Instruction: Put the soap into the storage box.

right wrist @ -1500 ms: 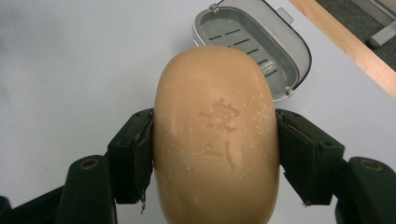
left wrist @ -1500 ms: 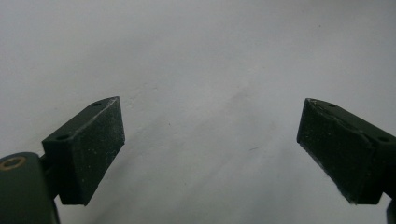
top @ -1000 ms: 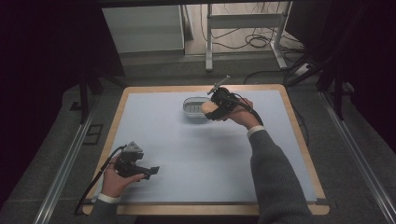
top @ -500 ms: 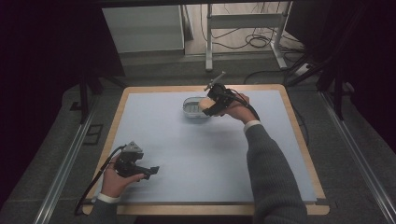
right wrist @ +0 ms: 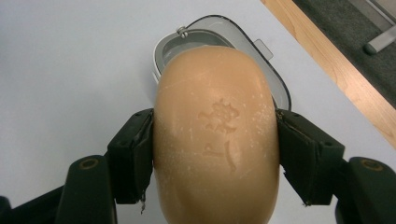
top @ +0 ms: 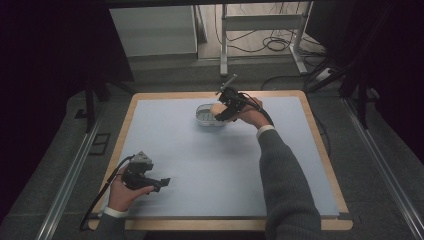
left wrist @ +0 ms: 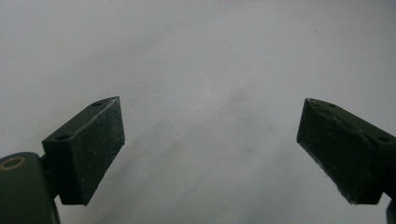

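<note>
A tan oval bar of soap (right wrist: pixel 217 135) with a stamped mark on top is clamped between the two black jaws of my right gripper (right wrist: pixel 215 158). Just beyond it lies a grey soap dish (right wrist: pixel 205 35) with a white rim. From above, the right gripper (top: pixel 223 112) holds the soap (top: pixel 216 108) over the near right edge of the dish (top: pixel 205 116), at the far middle of the mat. My left gripper (top: pixel 162 182) rests near the front left corner, jaws wide apart over bare mat (left wrist: pixel 201 93), with nothing between them.
A pale blue mat (top: pixel 210 165) covers a wooden-edged table (top: pixel 330 165). Metal rails run along both sides on the floor. A metal frame (top: pixel 260 25) and cables stand behind the table's far edge.
The right gripper, still holding the soap, has shifted slightly left toward the dish. The left hand has stayed where it was.
</note>
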`<control>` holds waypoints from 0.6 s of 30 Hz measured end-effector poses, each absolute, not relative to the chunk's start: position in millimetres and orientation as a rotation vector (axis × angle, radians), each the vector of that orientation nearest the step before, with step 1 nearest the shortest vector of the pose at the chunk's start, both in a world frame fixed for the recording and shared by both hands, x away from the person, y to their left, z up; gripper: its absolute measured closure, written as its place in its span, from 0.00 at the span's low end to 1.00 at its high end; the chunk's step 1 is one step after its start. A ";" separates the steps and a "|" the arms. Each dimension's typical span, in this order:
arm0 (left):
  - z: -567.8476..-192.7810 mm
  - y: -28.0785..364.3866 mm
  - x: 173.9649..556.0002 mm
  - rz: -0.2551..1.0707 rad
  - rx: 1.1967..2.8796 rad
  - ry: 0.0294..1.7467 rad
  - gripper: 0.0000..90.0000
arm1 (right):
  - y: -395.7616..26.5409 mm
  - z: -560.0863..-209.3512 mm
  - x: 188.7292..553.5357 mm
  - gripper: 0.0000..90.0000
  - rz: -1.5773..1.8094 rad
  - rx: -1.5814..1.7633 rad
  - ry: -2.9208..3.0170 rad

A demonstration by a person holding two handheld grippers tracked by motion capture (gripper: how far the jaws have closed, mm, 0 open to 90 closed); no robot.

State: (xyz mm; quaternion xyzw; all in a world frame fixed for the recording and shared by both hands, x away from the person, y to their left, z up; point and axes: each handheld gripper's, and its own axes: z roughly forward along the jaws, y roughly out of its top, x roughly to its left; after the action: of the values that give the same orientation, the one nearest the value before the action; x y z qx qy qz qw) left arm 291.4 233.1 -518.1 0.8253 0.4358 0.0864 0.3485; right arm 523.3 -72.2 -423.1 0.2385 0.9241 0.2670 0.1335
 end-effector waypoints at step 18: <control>-518.8 232.4 291.7 0.217 2.142 1.126 0.09 | -62.2 -433.9 542.8 0.36 0.765 0.681 2.707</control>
State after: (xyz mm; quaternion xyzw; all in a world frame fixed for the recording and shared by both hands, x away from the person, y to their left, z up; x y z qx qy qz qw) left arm 291.7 232.4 -518.8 0.8264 0.4344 0.0838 0.3483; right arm 542.8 -62.2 -433.9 0.2335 0.9282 0.2623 0.1231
